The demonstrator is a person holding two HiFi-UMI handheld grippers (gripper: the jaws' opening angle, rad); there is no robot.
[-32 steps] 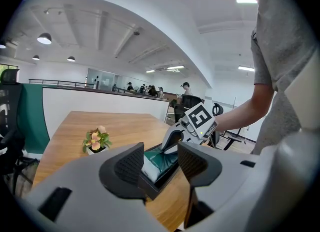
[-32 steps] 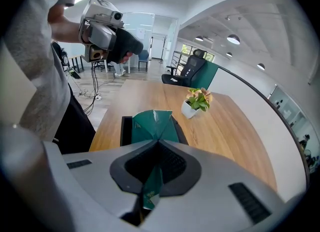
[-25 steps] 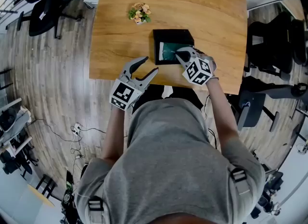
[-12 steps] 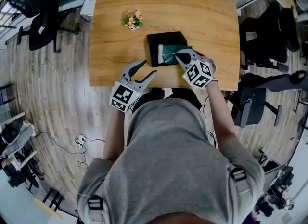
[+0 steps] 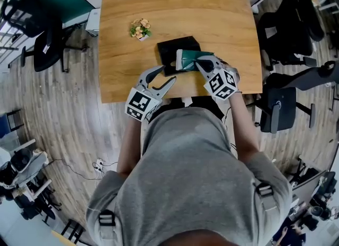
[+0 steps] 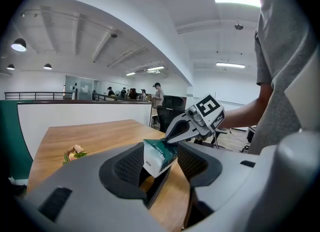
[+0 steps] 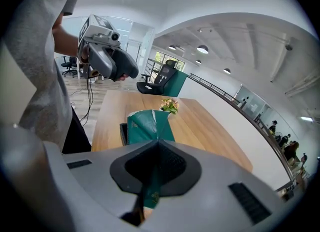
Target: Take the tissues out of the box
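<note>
A wooden table (image 5: 212,7) is seen from above, with a black box (image 5: 169,49) near its front edge and a small flower pot (image 5: 140,29) further back. A green tissue pack (image 5: 189,58) is held over the box's right side by the right gripper (image 5: 200,63). Only the right gripper view shows its 2 jaws clamped tight on the pack's folded edge. The left gripper (image 5: 166,75) is held just beside the box, its 2 jaws spread wide. In the left gripper view nothing is gripped, and the tilted pack is seen beyond the jaws.
</note>
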